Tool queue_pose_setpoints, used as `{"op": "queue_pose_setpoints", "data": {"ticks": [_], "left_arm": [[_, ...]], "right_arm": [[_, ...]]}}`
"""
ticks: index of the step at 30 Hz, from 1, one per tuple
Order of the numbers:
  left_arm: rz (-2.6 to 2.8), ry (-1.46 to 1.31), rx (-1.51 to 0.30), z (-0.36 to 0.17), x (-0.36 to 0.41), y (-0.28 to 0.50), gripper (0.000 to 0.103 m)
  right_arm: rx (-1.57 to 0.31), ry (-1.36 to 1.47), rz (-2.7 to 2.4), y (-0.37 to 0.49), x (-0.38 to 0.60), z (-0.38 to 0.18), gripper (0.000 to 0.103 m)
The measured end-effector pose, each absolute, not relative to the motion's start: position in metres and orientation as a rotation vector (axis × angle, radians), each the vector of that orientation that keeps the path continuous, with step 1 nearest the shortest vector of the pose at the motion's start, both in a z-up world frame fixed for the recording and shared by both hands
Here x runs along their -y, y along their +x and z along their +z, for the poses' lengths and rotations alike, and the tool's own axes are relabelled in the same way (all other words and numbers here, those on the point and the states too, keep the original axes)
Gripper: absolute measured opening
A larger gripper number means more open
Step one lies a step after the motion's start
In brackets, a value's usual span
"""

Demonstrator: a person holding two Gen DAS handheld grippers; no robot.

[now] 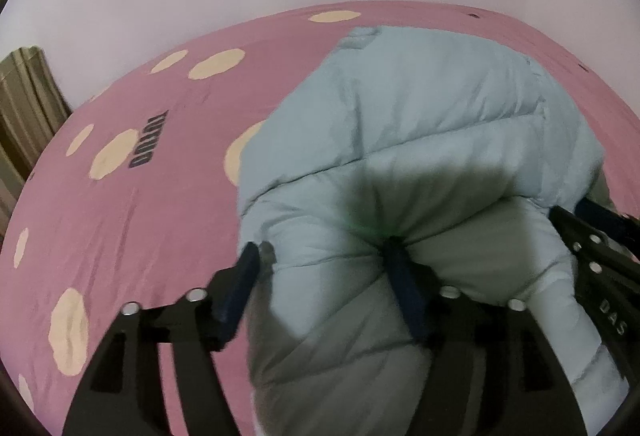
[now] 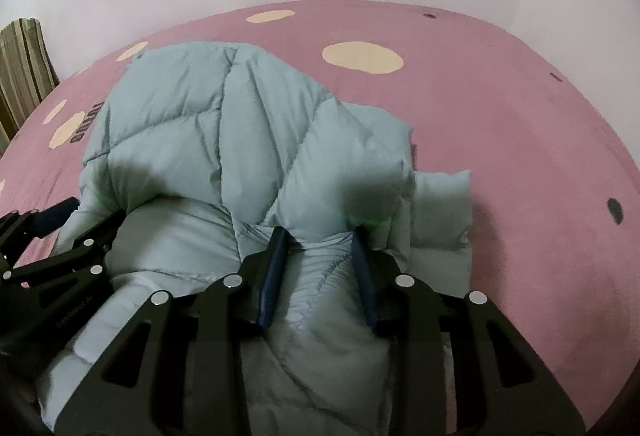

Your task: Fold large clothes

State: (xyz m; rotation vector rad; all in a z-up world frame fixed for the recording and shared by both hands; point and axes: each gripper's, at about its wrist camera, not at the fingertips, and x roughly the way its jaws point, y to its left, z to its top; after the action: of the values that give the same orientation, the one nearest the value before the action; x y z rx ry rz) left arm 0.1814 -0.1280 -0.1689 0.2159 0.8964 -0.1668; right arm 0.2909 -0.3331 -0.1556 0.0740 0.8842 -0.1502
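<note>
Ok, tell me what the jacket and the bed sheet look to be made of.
Jacket: probably thin, smooth synthetic shell over soft filling; stitched seams divide it into puffy panels with a faint sheen. Bed sheet: apparently matte woven cotton-like cloth, pink with cream spots, lying flat with small creases.

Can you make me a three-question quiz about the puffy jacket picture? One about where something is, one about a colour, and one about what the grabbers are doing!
1. Where does the jacket lie?
A. on the pink sheet
B. on a chair
C. on the floor

2. What colour are the big dots on the sheet?
A. green
B. cream
C. red

3. What is the right gripper doing?
A. hanging open over the bare sheet
B. holding a sock
C. pinching a fold of the jacket

Answers:
1. A, pink sheet shows all round the jacket.
2. B, the ovals are pale cream.
3. C, jacket fabric is bunched between its blue pads; the left gripper has jacket between its pads too.
</note>
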Motion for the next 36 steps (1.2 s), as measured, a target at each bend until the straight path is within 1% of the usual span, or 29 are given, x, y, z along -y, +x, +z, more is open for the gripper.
{"op": "queue_pose_setpoints", "data": {"ticks": [1,2,3,4,7,10,12,23,29,36], "left_arm": [[-0.167,0.203,-0.902,-0.167,0.125,0.181,0.072],[-0.172,0.188,-0.910,-0.164,0.122,0.180,0.073],[-0.181,0.167,-0.917,-0.161,0.118,0.178,0.073],[-0.188,0.155,-0.921,-0.158,0.115,0.175,0.073],[-0.197,0.140,-0.920,-0.148,0.109,0.164,0.075],[-0.207,0.130,-0.904,-0.136,0.103,0.146,0.075],[-0.205,0.120,-0.897,-0.130,0.098,0.135,0.076],[-0.201,0.065,-0.825,-0.083,0.075,0.080,0.076],[-0.198,0.053,-0.765,-0.057,0.070,0.061,0.078],[-0.209,0.048,-0.757,-0.049,0.070,0.049,0.078]], "right_arm": [[-0.884,0.072,-0.156,0.287,0.332,-0.151,0.044],[-0.881,0.075,-0.161,0.284,0.332,-0.146,0.052],[-0.874,0.083,-0.169,0.278,0.331,-0.140,0.055],[-0.871,0.091,-0.170,0.274,0.332,-0.137,0.058],[-0.874,0.123,-0.168,0.258,0.332,-0.125,0.060],[-0.868,0.137,-0.177,0.240,0.331,-0.114,0.065],[-0.862,0.144,-0.175,0.228,0.330,-0.107,0.065],[-0.821,0.155,-0.162,0.181,0.320,-0.067,0.077],[-0.781,0.162,-0.165,0.166,0.316,-0.051,0.077],[-0.757,0.156,-0.165,0.154,0.311,-0.041,0.078]]}}
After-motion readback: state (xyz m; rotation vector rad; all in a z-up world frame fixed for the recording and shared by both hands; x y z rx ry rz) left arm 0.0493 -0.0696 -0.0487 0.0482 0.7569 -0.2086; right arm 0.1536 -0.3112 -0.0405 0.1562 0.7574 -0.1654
